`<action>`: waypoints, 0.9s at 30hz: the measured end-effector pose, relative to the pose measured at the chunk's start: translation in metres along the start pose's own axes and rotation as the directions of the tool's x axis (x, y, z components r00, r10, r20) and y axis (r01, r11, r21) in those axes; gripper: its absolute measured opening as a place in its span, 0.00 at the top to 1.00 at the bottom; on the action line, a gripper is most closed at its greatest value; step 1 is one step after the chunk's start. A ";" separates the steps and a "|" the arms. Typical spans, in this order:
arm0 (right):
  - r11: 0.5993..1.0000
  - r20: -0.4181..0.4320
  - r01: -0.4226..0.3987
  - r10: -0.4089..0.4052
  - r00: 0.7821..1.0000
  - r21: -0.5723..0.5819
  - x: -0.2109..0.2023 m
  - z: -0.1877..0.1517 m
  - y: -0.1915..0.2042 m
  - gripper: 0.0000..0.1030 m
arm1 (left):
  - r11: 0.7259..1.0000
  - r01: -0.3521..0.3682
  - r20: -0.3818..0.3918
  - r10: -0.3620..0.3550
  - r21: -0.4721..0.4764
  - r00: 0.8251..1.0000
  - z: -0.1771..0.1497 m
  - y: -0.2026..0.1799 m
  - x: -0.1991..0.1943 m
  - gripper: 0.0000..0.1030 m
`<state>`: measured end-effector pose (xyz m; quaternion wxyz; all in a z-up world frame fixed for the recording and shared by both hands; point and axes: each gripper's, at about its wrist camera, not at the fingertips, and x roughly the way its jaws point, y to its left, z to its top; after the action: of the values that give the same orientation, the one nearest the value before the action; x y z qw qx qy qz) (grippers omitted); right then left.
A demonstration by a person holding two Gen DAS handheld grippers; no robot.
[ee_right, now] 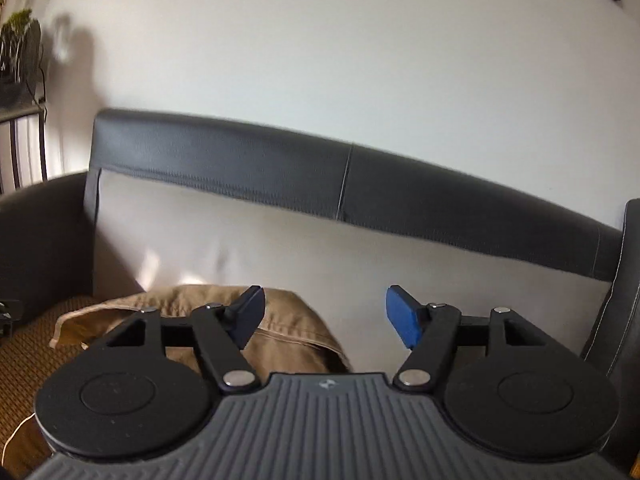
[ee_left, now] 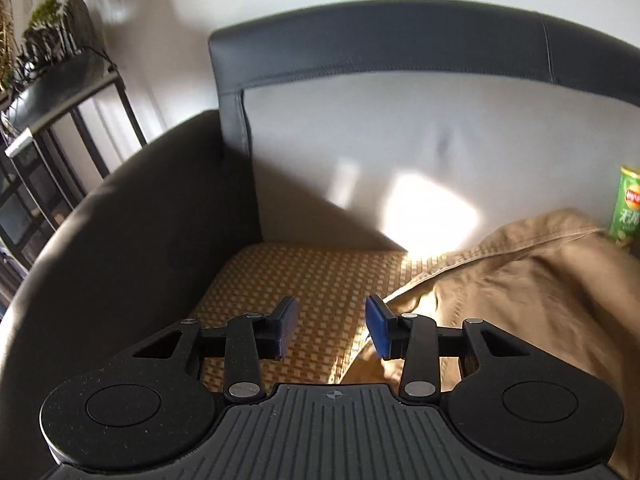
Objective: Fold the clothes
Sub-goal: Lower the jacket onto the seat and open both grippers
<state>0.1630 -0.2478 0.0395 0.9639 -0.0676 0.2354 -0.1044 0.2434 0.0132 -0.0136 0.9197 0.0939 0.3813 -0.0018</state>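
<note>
- My left gripper (ee_left: 332,328) stands parted and empty over the woven seat mat (ee_left: 304,280).
- The tan garment (ee_left: 520,300) lies heaped on the sofa (ee_left: 400,32), just right of my left jaws, its near edge beside the right pad.
- My right gripper (ee_right: 326,320) is released too, holding nothing; the garment sits below and left of it.
- Left looks nearer the cloth's edge.

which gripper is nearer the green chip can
Left, as far as I can tell. The left gripper has the green can to its far right; the right gripper's view lacks it.
</note>
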 end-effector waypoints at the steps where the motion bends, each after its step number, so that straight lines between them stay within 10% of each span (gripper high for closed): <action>1: 1.000 -0.011 -0.004 0.004 1.000 -0.011 0.001 -0.011 -0.004 0.30 | 1.000 0.014 -0.015 -0.014 0.013 1.000 -0.011 0.002 0.002 0.47; 11: 0.985 -0.112 -0.170 0.172 0.979 0.026 -0.126 -0.139 -0.079 0.22 | 0.947 0.256 -0.152 -0.228 0.195 0.962 -0.154 -0.017 -0.093 0.27; 27: 0.973 -0.289 -0.149 0.195 0.937 0.174 -0.174 -0.261 -0.078 0.16 | 0.962 0.157 -0.224 -0.106 0.223 0.969 -0.180 -0.079 -0.038 0.19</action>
<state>-0.1236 -0.3042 -0.0999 0.9239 0.0424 0.3774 -0.0458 0.0841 -0.0352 -0.1245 0.8540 0.1779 0.4788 -0.0990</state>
